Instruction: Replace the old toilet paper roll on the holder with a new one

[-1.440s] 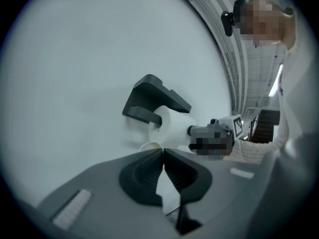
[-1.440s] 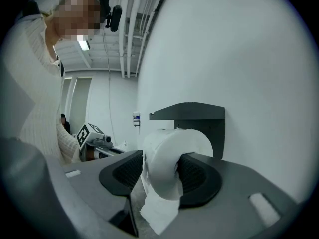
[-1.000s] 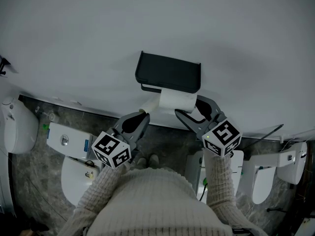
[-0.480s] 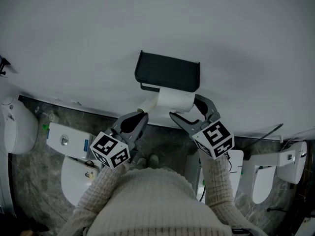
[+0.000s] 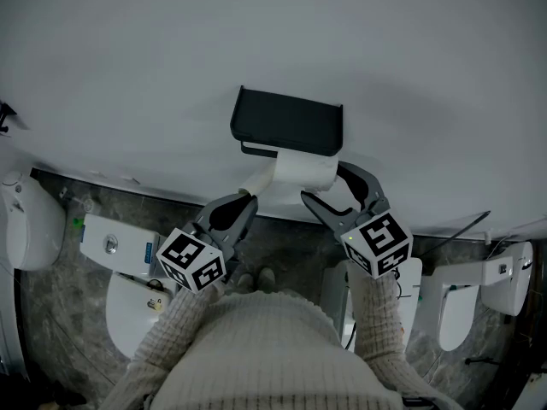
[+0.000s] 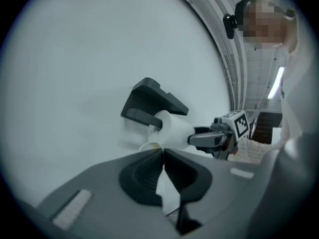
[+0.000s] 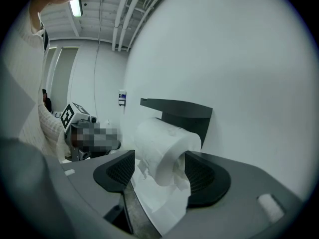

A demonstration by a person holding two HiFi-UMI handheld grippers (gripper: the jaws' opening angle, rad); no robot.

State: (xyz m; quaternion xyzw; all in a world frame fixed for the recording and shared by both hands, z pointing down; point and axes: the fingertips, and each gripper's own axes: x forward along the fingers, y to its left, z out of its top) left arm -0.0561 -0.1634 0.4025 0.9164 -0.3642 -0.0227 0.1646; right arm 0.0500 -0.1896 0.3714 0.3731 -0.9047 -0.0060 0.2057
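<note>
My right gripper (image 5: pixel 323 183) stands with jaws apart around the toilet paper roll (image 5: pixel 299 169) on the wall holder (image 5: pixel 286 126). My left gripper (image 5: pixel 248 198) is clamped on its loose tail (image 6: pixel 165 193). I would centre both pads on the roll before closing.

No words or numbers can be read here. The cube (image 5: pixel 192 259) on the left gripper (image 5: pixel 249 198) has black and white square shapes on it. So does the cube (image 5: pixel 378 243) on the right gripper (image 5: pixel 323 182). These shapes are not letters. In the right gripper view, a little white and blue sign (image 7: pixel 122 97) sits on the far wall (image 7: pixel 107 73). It is too small to read.
</note>
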